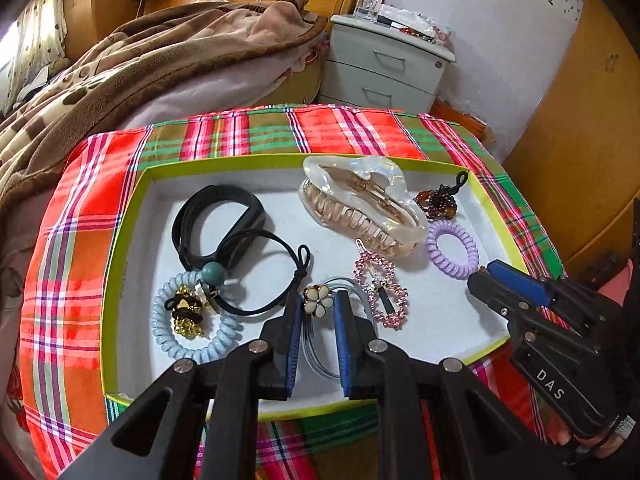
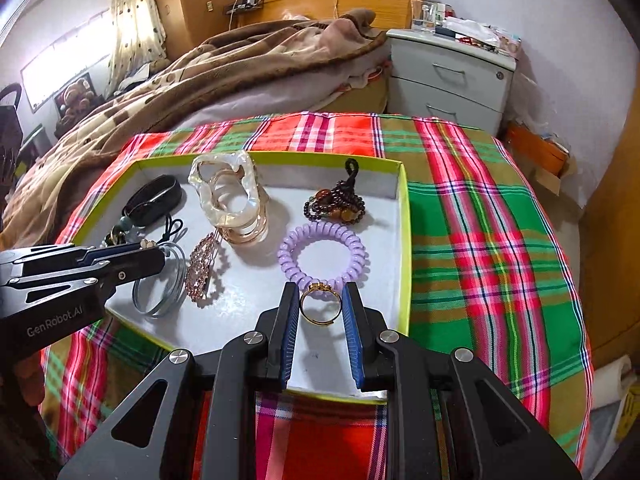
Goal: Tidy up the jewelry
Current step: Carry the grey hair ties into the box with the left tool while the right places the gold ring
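Note:
A shallow box with a yellow-green rim (image 1: 132, 216) (image 2: 405, 216) holds the jewelry. My left gripper (image 1: 318, 306) is shut on a white flower hair tie (image 1: 316, 299) with grey elastic loops (image 1: 320, 356), low over the box's front. My right gripper (image 2: 320, 300) is shut on a gold ring (image 2: 320, 306), just in front of the purple coil tie (image 2: 322, 254); it shows in the left wrist view (image 1: 486, 274) at the box's right. Also inside are a pearl claw clip (image 1: 360, 204), a pink rhinestone clip (image 1: 382, 290) and a black band (image 1: 216, 224).
The box sits on a plaid cloth (image 2: 480, 240) over a small table. A blue coil tie with gold beads (image 1: 192, 316), a black elastic with a teal bead (image 1: 256, 272) and a brown bead bracelet (image 2: 336, 202) lie in the box. A bed (image 1: 140, 64) and nightstand (image 1: 384, 68) stand behind.

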{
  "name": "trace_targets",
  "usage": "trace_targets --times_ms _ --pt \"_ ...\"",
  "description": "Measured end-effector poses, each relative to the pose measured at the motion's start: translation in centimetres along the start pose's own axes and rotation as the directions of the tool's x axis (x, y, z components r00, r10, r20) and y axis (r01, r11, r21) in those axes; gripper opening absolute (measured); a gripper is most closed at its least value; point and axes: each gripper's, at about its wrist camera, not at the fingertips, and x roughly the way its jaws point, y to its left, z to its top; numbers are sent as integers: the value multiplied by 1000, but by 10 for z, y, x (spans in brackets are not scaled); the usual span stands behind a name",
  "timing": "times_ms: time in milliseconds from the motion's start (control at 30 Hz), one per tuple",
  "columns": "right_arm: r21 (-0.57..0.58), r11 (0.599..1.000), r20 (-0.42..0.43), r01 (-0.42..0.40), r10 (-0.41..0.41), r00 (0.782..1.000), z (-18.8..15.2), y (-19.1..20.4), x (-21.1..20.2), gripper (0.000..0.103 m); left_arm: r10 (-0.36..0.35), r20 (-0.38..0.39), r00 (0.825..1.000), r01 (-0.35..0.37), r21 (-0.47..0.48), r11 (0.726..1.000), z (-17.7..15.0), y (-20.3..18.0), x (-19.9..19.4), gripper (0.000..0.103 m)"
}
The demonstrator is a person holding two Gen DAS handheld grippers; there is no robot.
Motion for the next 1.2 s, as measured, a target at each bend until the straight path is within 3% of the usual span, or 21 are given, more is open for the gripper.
trace_targets --times_ms 367,433,667,1000,1200 --pt "-34 999 -26 28 -29 999 4 5 8 23 15 -17 1000 -15 3 1000 -1 1 7 19" --pt "-35 999 -28 30 -31 999 5 6 8 23 14 -14 1000 -13 5 1000 0 0 6 25" --pt "-31 999 -32 39 -40 999 5 8 9 23 16 -18 1000 -16 4 1000 0 0 8 31" --pt "-19 999 -25 31 -31 999 7 8 6 36 23 -19 1000 -23 3 1000 1 0 5 38" --pt "-11 999 -25 35 -35 999 8 8 6 38 31 -20 999 -31 0 1000 0 0 4 40"
